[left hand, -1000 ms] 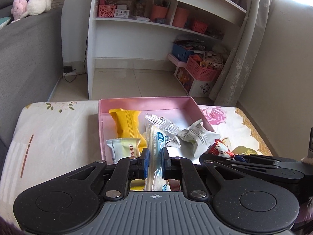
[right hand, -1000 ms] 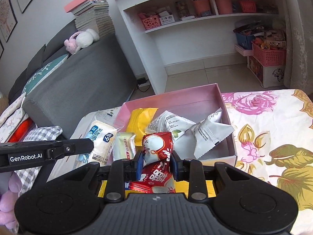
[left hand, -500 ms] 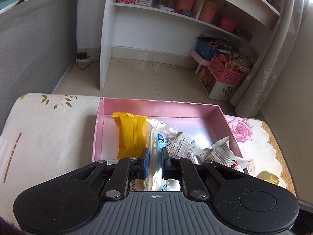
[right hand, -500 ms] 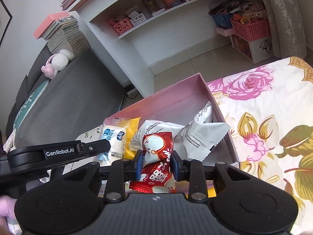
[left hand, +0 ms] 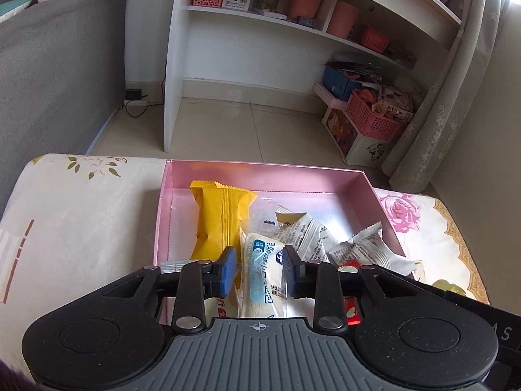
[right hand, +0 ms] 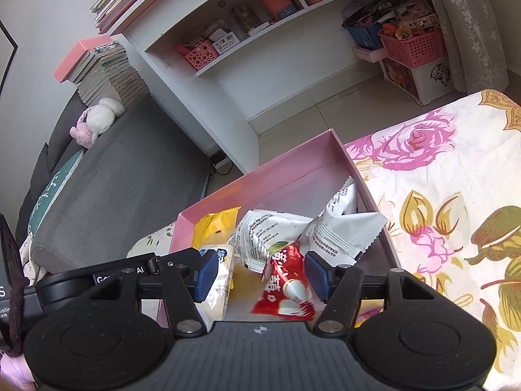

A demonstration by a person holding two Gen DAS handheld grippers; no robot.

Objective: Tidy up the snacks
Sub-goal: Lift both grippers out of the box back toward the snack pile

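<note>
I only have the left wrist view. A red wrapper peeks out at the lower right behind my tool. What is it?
Observer: A red snack packet, lying between the pads of the right tool, whose jaws are opening; neither pad presses on it.
Operator: Is it in the pink box?
Observer: Yes, over the near end of the pink box, in front of the white packets.
Operator: Anything beyond my view on the left?
Observer: A stack of books sits on top of the grey sofa, beside the plush toy.
</note>
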